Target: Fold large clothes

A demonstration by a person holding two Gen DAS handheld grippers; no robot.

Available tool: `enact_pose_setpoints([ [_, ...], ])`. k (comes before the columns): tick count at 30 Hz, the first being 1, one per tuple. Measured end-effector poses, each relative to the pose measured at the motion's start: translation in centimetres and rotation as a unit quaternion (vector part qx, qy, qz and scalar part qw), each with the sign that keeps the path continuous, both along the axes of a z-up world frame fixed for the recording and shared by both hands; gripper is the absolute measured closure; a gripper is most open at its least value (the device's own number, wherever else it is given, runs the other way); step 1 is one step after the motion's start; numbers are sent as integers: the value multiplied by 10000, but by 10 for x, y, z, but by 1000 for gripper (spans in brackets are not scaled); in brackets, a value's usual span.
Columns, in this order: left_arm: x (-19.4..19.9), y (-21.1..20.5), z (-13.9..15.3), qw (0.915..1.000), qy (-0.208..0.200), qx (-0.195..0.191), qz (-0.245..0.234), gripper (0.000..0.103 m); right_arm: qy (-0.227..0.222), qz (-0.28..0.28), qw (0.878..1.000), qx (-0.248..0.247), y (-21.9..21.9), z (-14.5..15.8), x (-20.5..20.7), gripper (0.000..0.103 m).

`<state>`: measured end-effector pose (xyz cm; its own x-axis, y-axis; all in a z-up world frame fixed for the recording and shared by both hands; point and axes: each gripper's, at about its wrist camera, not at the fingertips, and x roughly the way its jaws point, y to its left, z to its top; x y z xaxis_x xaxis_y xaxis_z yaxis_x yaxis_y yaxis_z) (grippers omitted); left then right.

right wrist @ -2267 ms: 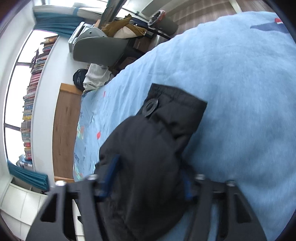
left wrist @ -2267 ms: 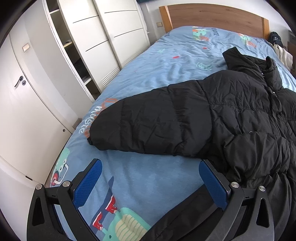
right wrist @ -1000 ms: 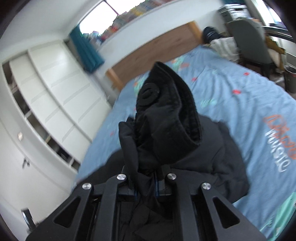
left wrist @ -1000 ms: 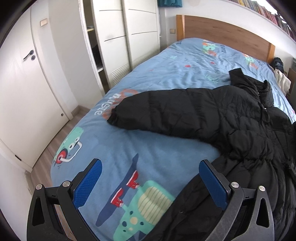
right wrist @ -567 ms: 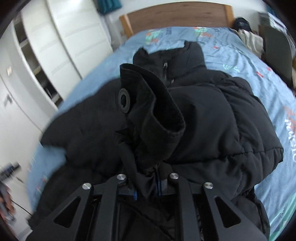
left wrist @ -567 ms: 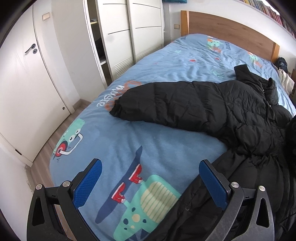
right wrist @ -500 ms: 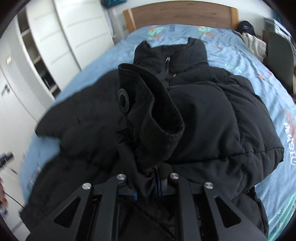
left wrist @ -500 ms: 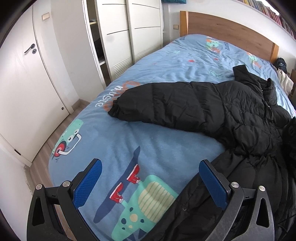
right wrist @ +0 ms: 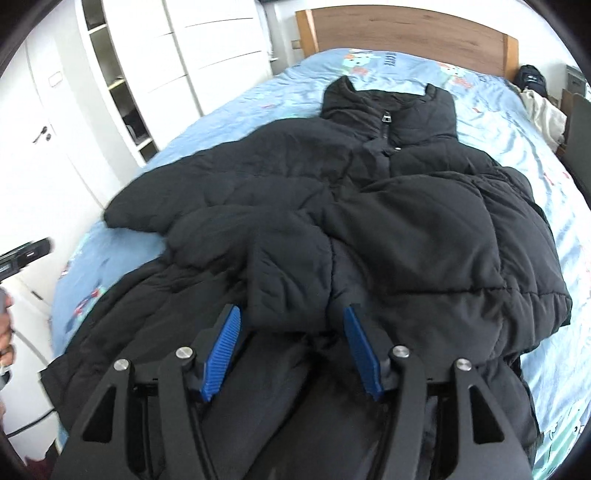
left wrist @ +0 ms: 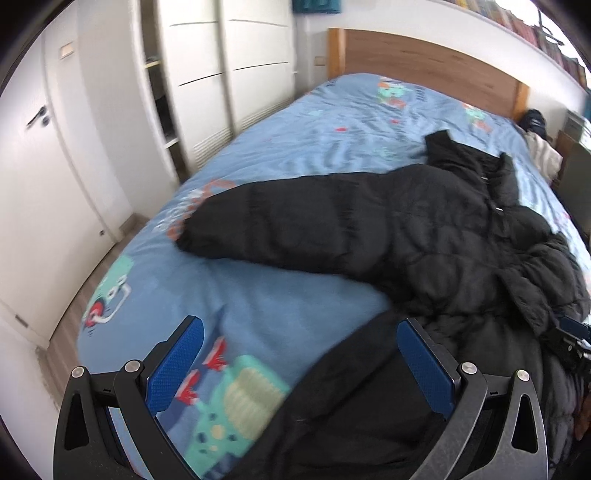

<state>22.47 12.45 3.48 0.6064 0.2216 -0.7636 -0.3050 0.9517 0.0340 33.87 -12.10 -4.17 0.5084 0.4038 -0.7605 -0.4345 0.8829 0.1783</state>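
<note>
Jacket (right wrist: 369, 206) spread on the bed (left wrist: 280, 295), one sleeve (right wrist: 291, 277) folded across its chest between the right gripper's (right wrist: 291, 347) parted jaws, the left gripper (left wrist: 299, 362) equally agape; the outstretched sleeve (left wrist: 295, 229) likely comes next.

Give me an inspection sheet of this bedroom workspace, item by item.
Surface: blue cartoon-print bedspread, slightly rumpled.
Job's things: black puffer jacket lying front up, zipped, collar toward the wooden headboard; one sleeve folded across the chest, its cuff between the right jaws; the other sleeve stretched out sideways.
Clutter: cream cloth and a dark bag at the far corner of the bed.
Grippers: left gripper open over the jacket hem; right gripper open.
Cables: nothing seen.
Surroundings: white wardrobe, white door.
</note>
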Motion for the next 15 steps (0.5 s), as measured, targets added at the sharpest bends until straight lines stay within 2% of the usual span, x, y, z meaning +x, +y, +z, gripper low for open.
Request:
enact_pose_setpoints([
  [3, 15, -32, 2, 9994, 22, 11, -334, 1, -49, 44, 10000, 71, -12, 13, -9, 45],
  [7, 43, -87, 4, 9965, 11, -206, -816, 1, -166, -281, 9995, 57, -55, 28, -8, 45],
  [11, 77, -148, -1, 9903, 3, -340, -1348, 1, -356, -943, 9946, -264, -110, 34, 15, 45],
  [15, 121, -208, -17, 9825, -1, -561, -1774, 1, -386, -1172, 9916, -380, -137, 30, 47, 45],
])
